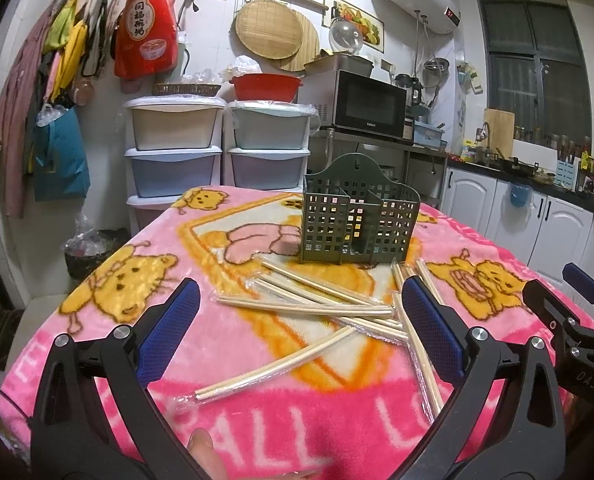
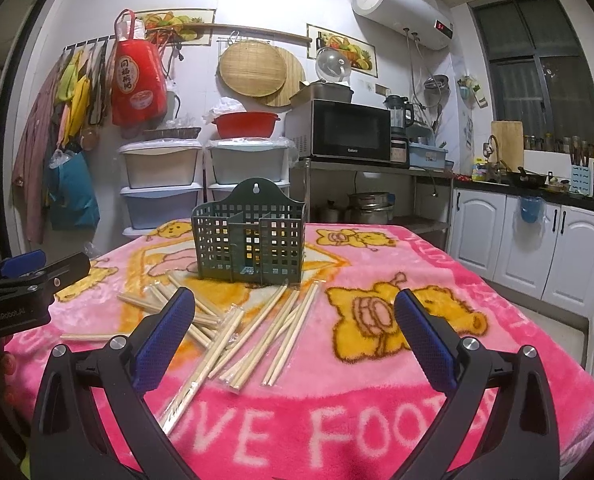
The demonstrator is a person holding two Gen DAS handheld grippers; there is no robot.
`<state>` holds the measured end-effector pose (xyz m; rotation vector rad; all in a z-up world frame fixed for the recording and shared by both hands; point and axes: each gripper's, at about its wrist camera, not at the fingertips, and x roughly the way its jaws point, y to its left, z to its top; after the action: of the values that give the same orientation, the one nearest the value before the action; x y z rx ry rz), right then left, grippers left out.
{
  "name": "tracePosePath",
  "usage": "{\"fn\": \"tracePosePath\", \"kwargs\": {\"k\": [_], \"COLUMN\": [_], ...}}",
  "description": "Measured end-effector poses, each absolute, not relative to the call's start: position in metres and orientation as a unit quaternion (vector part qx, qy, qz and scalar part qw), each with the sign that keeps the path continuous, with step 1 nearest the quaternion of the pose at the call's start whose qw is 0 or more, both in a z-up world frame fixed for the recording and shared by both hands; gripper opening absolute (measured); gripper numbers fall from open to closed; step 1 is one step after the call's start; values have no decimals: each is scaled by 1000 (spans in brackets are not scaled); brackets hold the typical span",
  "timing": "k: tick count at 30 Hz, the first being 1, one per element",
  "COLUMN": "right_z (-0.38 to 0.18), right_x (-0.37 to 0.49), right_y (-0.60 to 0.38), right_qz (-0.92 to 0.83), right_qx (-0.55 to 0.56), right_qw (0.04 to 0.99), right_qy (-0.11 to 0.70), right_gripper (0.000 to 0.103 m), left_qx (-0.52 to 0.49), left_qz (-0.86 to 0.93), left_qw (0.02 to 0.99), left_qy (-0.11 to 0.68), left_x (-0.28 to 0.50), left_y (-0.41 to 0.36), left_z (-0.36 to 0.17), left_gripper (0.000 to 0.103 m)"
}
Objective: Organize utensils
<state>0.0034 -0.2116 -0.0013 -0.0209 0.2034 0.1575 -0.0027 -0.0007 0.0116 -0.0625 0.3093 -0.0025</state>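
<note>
Left hand-held gripper [image 1: 301, 320] spread wide above scattered chopsticks [image 1: 309, 310]; green holder [image 1: 361, 220] upright behind, on pink blanket [image 1: 257, 420].

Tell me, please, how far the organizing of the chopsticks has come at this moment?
Nothing looks done yet: the green holder stands upright on the pink blanket, and no chopsticks are visible inside it. Nothing is in hand: the left gripper and the right gripper are both open and empty, above the table. All the wrapped chopsticks lie scattered in front of the holder, so all the work is left.
</note>
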Motion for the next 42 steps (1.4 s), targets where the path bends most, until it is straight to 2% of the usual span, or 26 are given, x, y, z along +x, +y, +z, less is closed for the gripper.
{"fn": "tracePosePath", "kwargs": {"k": [20, 30, 42], "right_z": [1, 3, 18], "right_x": [3, 23, 81], "right_y": [-209, -196, -189], "right_qz": [84, 139, 170], "right_qx": [-14, -29, -7], "right_qw": [991, 977, 959], "right_qy": [103, 157, 228], "right_gripper": [97, 97, 97], "left_qx": [-36, -57, -108], "left_qz": [-3, 36, 48], "left_qw": [987, 984, 959], "left_qy": [156, 166, 256], "left_x": [-2, 13, 55], "left_y": [2, 30, 71], "left_z": [13, 22, 9], "left_gripper": [94, 94, 94]}}
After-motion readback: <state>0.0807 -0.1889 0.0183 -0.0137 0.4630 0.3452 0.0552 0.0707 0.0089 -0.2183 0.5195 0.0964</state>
